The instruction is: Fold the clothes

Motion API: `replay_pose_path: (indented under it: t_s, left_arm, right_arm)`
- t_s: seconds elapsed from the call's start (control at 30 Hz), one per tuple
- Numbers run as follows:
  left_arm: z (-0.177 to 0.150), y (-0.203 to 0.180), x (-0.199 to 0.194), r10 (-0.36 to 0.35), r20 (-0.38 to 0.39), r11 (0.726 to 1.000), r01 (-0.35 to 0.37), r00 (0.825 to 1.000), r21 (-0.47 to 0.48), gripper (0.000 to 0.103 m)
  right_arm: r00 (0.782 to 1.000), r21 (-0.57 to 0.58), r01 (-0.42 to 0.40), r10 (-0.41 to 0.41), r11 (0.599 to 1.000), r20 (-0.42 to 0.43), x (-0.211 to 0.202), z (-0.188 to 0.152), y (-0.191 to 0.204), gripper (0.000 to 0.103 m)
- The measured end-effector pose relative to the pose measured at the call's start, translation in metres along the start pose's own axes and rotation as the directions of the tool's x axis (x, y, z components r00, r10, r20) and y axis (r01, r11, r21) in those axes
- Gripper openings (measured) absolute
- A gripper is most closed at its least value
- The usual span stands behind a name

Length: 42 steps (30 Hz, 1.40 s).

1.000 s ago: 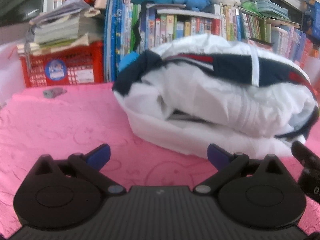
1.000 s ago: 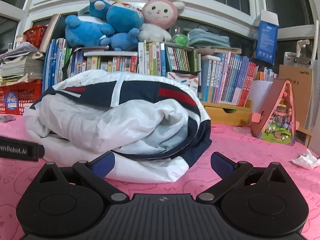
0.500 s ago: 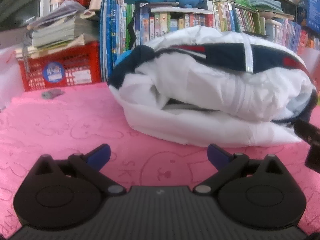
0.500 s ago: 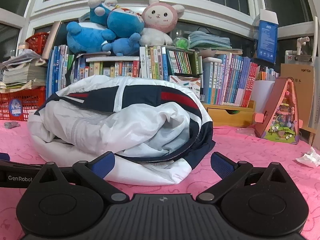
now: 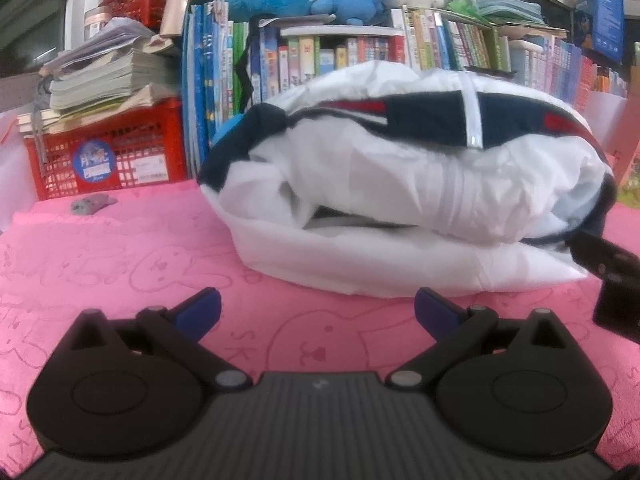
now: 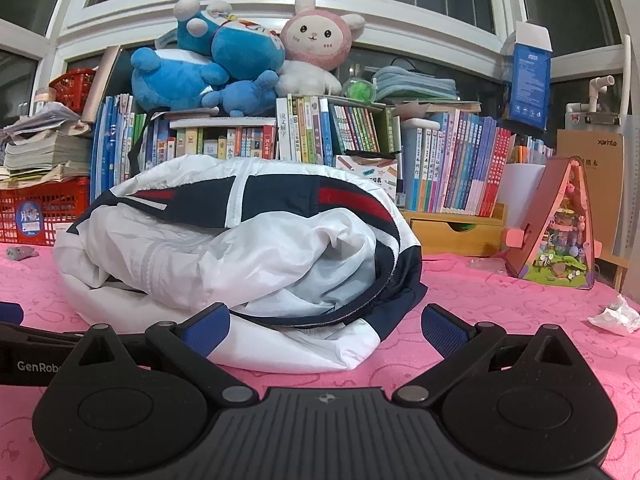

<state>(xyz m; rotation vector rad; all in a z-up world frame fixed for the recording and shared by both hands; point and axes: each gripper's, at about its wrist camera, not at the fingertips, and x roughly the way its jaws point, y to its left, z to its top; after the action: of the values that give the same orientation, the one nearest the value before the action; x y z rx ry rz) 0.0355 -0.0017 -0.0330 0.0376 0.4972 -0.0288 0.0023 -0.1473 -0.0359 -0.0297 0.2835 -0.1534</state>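
A white jacket with navy and red bands (image 5: 400,184) lies folded into a thick bundle on the pink cloth (image 5: 120,248). In the right wrist view the same jacket (image 6: 248,248) fills the middle. My left gripper (image 5: 316,312) stands open a short way in front of the bundle, with nothing between its blue-padded fingers. My right gripper (image 6: 326,326) is open too, close to the bundle's front fold without holding it. The right gripper's black body (image 5: 612,276) shows at the right edge of the left wrist view.
Behind the jacket stand rows of books (image 6: 440,168) with plush toys (image 6: 224,68) on top. A red crate (image 5: 104,156) carries stacked papers at the left. A small grey object (image 5: 90,204), a toy house (image 6: 560,232) and crumpled paper (image 6: 616,314) lie on the cloth.
Both grippers have drawn back a little from the jacket, so more pink cloth shows in front of it. The bundle has stayed put.
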Motion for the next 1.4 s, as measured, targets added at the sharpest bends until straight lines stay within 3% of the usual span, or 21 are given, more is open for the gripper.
replay_pose_path:
  t_s: [1.4]
  left_arm:
    - [0.0000,0.0004,0.0024,0.018,-0.012,1.000,-0.018,1.000,-0.003,0.103]
  right_arm:
    - [1.000,-0.006,-0.020,0.020,1.000,-0.011,0.0014,-0.0009,0.0017,0.103]
